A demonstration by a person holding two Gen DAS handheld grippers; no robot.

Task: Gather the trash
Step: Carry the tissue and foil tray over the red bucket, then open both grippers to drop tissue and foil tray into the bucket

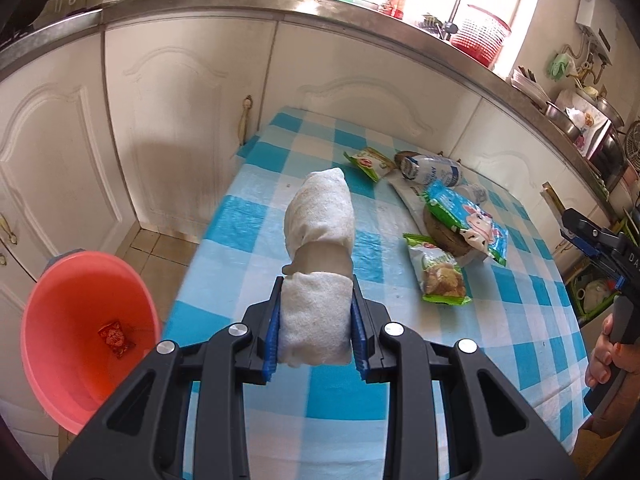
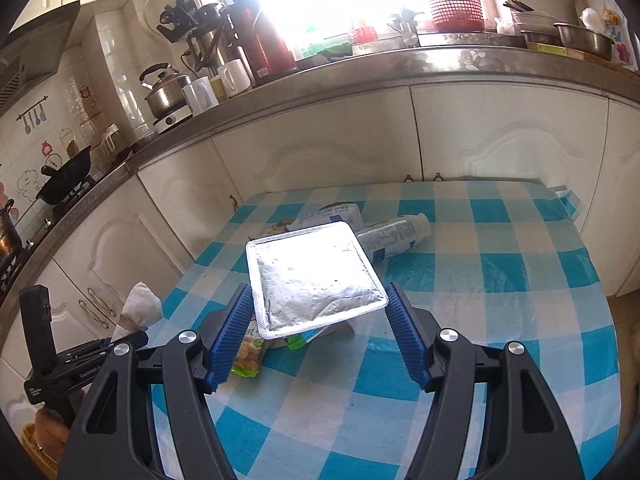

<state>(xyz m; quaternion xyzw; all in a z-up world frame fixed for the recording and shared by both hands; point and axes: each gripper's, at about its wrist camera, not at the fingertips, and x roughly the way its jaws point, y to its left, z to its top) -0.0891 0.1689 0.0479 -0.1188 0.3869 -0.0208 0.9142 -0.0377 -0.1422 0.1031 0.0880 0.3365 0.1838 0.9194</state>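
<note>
Green wrapper [image 2: 248,354] half behind fingers [image 2: 226,340]

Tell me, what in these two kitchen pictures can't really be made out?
- Left wrist view: the bottom of the pink bucket is partly hidden by the left hand-held gripper, shut on a rolled white cloth.
- Right wrist view: the silver pouch at the right hand-held gripper covers most of the wrappers beneath.
- Right wrist view: window glare washes out the sink area.
- Both views: the bottle label is too small to read.

Blk gripper [image 1: 316,328], blue ribbed pads [image 1: 272,344]
</note>
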